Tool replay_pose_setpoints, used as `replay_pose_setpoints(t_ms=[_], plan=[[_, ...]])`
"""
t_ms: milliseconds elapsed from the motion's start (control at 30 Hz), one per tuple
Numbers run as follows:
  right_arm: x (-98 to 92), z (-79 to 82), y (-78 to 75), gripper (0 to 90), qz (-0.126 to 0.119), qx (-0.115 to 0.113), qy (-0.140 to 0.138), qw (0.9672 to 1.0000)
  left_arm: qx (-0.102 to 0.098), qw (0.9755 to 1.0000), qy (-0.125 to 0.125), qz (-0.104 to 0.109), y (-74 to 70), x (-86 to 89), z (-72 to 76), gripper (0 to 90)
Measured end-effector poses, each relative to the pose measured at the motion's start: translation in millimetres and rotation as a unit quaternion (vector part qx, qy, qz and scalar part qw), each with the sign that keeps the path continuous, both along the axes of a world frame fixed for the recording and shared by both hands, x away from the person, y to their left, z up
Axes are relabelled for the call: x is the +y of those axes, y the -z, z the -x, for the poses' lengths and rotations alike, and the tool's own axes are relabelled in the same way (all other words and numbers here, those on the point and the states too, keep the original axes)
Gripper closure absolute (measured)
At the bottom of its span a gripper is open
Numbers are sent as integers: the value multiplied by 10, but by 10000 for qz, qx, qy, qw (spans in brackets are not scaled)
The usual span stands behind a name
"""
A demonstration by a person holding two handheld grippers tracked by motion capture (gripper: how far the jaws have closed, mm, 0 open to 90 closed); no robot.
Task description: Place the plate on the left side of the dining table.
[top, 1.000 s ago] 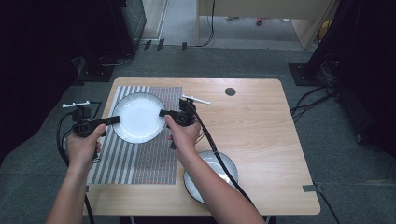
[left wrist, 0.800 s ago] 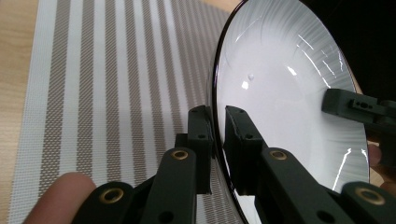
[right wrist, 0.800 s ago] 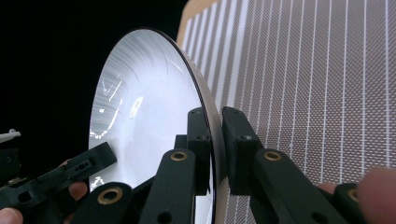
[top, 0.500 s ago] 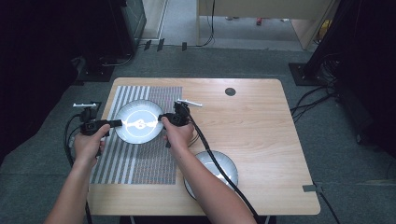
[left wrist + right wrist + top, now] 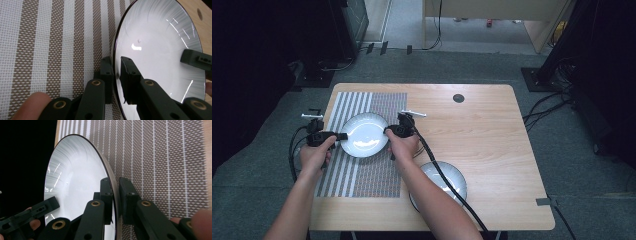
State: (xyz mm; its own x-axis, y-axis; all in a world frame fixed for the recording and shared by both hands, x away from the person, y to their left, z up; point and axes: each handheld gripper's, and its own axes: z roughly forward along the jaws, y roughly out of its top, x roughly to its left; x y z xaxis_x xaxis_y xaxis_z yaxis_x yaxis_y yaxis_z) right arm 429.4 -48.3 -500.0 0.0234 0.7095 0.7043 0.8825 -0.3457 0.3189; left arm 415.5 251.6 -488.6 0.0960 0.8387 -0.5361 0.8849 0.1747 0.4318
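Plate [image 5: 363,134] held at both sides: we have the left gripper [image 5: 339,136] clamped on its left rim and the right gripper [image 5: 388,131] clamped on its right rim. In the left gripper view the jaws stand narrow with the dark rim of the plate [image 5: 160,57] pinched between them; the right gripper view shows the same, rim between near-closed jaws, plate [image 5: 75,185] seen edge-on.

Position: plate sits over the striped mat [image 5: 362,170], roughly mid-mat, toward the left edge of the tabletop. We cannot tell from the high view whether it rests on the mat or is lifted just clear.

Progress, as we judge it: the two-handed grasp is made and the plate is under control. Left to do appears to be carrying it to its place and letting go. A second plate [image 5: 447,181] lies near the front edge of the tabletop, right of the mat, partly behind the right forearm; stacking there is one plausible end, but we cannot confirm it.

Surface: light wood table [image 5: 492,135], rounded corners, a small dark round cap [image 5: 458,98] near the back edge. Mat covers the left part, brown and white stripes.

Room: grey carpet, black cables on the floor at right, dark equipment at the left and right, a pale wooden unit beyond the table.
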Motion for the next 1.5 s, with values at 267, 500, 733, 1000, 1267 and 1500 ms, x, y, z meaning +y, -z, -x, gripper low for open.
replay_pose_setpoints(t_ms=[267,500,733,1000,1267,1500], plan=[[-10,-26,46,819,-4,104,-62,9999,54,10000,-15,-80,44,-22,-20,812],[-18,-45,95,807,41,161,-150,9997,33,9999,-43,-96,39,-40,-20,817],[-22,-61,128,797,81,202,-237,9995,60,9999,-70,-124,64,-56,-21,808],[-26,-60,121,751,35,129,-323,9994,-112,9987,-51,-498,36,-101,8,756],[-57,-24,-1,664,384,-339,-413,9978,-547,9959,-131,-709,3,-71,78,563],[-193,7,-215,599,513,-942,-448,9932,-1092,9909,-310,-724,-83,-60,165,402]])
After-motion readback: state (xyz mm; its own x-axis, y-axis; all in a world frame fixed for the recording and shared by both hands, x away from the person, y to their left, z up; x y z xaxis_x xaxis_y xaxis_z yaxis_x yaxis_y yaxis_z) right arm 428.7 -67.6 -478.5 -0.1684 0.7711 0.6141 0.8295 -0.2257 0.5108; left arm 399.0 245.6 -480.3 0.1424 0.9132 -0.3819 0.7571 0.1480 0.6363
